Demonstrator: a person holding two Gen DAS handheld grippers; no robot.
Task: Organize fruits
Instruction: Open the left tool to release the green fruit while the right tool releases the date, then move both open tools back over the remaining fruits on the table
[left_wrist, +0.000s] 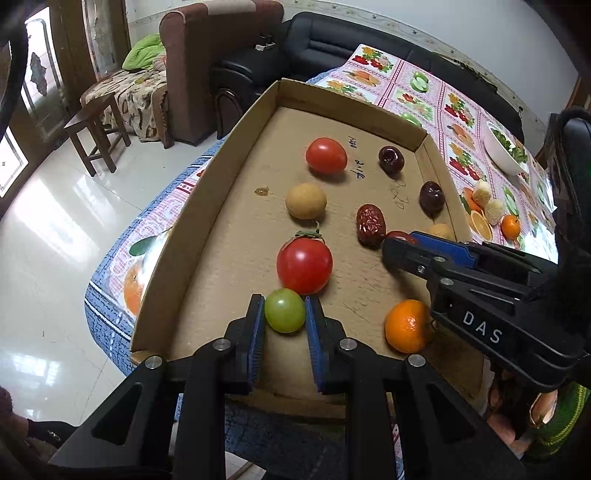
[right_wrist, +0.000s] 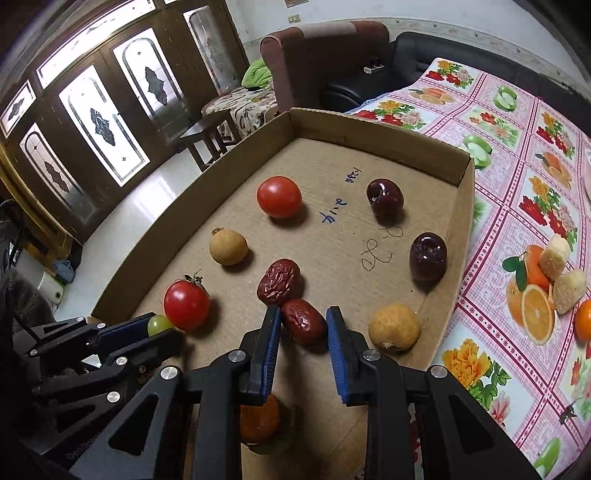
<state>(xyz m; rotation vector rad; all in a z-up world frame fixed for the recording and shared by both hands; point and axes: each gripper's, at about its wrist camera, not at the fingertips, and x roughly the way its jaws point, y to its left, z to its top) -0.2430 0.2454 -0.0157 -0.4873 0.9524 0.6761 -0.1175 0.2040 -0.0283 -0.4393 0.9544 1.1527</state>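
Observation:
A shallow cardboard tray (left_wrist: 207, 206) holds fruit. My left gripper (left_wrist: 284, 312) is shut on a green grape (left_wrist: 284, 311), right beside a stemmed red tomato (left_wrist: 304, 265); the grape also shows in the right wrist view (right_wrist: 159, 324). My right gripper (right_wrist: 303, 326) is open around a red date (right_wrist: 303, 321) that lies on the tray floor, touching the left pad; a gap remains on the right. A second red date (right_wrist: 279, 281) lies just beyond. An orange (left_wrist: 408, 325) sits under the right gripper (left_wrist: 400, 247).
The tray (right_wrist: 406, 151) also holds another tomato (right_wrist: 279, 196), two longans (right_wrist: 228, 246) (right_wrist: 394, 326) and two dark jujubes (right_wrist: 385, 197) (right_wrist: 427, 256). On the fruit-print tablecloth (right_wrist: 517, 206) lie two pale chunks (right_wrist: 561, 273) and a small orange (right_wrist: 583, 319). A white bowl (left_wrist: 504, 147) stands far right.

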